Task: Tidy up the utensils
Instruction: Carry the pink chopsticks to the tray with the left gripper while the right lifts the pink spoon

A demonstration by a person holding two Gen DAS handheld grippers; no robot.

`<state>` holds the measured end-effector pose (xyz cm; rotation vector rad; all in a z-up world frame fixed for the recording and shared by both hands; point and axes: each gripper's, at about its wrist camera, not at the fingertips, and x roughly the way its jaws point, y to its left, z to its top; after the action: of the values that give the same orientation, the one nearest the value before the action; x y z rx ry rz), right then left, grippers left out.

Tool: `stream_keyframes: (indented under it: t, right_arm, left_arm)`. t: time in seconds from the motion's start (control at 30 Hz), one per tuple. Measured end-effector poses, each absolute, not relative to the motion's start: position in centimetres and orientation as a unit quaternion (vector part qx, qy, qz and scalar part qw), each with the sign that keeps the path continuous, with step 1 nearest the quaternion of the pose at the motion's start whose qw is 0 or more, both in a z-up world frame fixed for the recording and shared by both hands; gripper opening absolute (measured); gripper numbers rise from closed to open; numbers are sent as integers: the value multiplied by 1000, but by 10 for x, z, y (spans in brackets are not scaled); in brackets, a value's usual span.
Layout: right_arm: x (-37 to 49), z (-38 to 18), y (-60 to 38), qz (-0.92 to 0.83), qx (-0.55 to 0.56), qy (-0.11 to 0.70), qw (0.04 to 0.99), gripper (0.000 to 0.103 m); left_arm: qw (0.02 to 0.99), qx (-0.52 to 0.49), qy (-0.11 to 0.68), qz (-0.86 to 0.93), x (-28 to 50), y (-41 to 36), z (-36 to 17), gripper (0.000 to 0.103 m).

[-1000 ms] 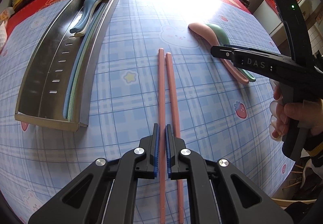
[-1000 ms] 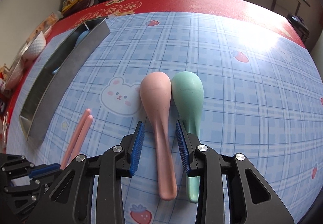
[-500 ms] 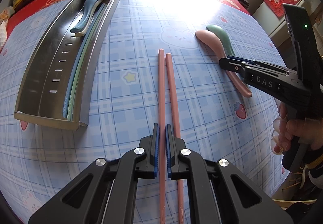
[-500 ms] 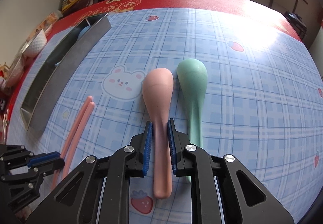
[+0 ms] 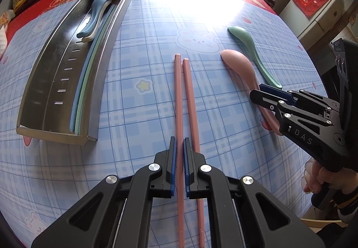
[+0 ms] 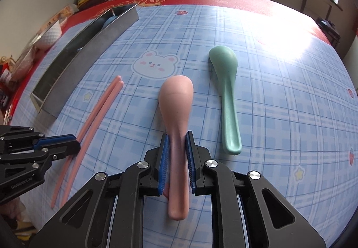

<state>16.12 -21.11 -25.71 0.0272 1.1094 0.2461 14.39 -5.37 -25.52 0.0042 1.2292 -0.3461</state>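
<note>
With the right gripper [image 6: 176, 138] clamped on the pink spoon [image 6: 176, 100] and the left gripper [image 5: 179, 147] pinching one pink chopstick [image 5: 178, 96] — lift level, then lower lengthwise into the metal tray [image 5: 56, 64].

Tablecloth [image 5: 223, 125]: pale blue plaid printed with white rabbit faces, yellow stars and red strawberries; a red border with white roundels runs along the far edge. Chopsticks [image 5: 185, 102]: a salmon-pink pair, centre. Pink spoon [image 6: 176, 100]: matt salmon pink, same tone as the chopsticks. Green spoon [image 6: 226, 82]: mint green, right of the pink one. Tray [image 5: 53, 82]: bare grey steel with a row of pale slots, far left; inside it a slate-blue spoon [image 5: 96, 15] over a whitish one, and light blue and pale green sticks [image 5: 82, 91]. Left gripper [image 5: 179, 147] and right gripper [image 6: 177, 145]: black bodies, blue ribbed pads, silver screw heads.
</note>
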Motion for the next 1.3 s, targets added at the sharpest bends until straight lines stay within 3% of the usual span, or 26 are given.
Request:
stream_keyframes:
  t: [0.57,1.3]
  right_arm:
    - [124,-260,-238,120,146,534,824,15]
    - [151,-230,-224,122,183,501,837,15]
  left_arm:
    - [805,-5,567,-174,146,-50,-239,6]
    - [844,-37,508,-169,174,8,-172,6]
